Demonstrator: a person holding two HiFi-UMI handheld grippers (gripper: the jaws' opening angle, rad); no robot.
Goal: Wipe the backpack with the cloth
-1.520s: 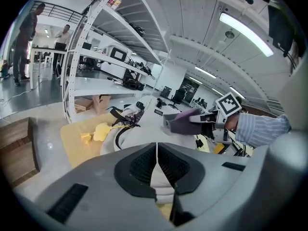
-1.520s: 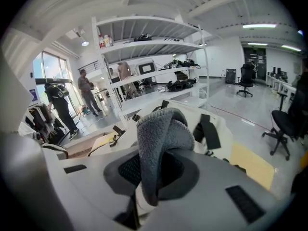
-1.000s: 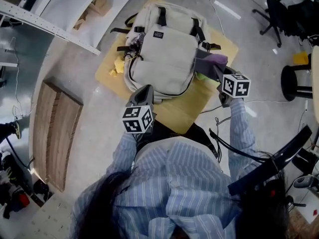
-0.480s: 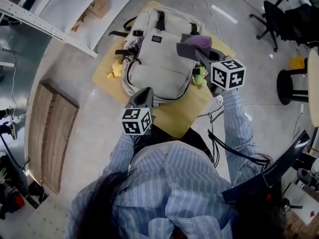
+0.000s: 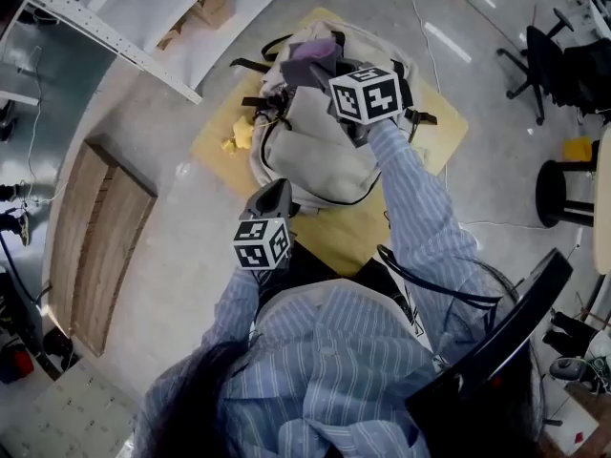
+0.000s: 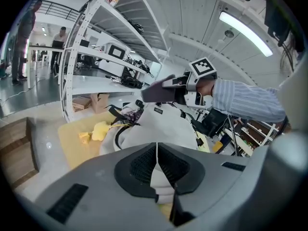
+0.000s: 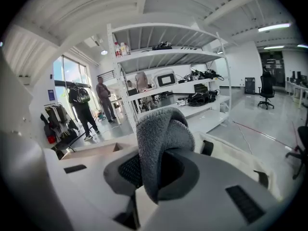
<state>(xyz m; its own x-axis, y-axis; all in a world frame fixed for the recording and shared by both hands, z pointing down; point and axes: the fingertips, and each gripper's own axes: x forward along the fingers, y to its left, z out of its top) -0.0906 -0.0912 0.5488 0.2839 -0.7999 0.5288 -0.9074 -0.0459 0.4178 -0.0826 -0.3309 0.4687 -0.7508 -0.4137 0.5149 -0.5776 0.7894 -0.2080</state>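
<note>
A beige backpack (image 5: 320,156) lies on a yellow mat (image 5: 425,136) on the floor. My right gripper (image 5: 323,72) hovers over the bag's far top end, shut on a folded grey cloth (image 5: 309,55). In the right gripper view the cloth (image 7: 161,136) sticks up between the jaws, with the bag (image 7: 243,165) below. My left gripper (image 5: 274,191) sits at the bag's near edge. Its jaws are closed with beige fabric pinched between them (image 6: 158,174). The left gripper view also shows the backpack (image 6: 161,124) and the cloth (image 6: 155,93) held above it.
A small yellow object (image 5: 239,134) lies on the mat left of the bag. A white shelf rack (image 5: 105,36) runs along the left, and a wooden board (image 5: 95,246) lies beside it. An office chair (image 5: 549,60), a black stool (image 5: 573,175) and floor cables (image 5: 410,256) are to the right.
My right gripper carried the cloth from the backpack's right side up and across to its far top end. The left gripper stayed at the near edge.
</note>
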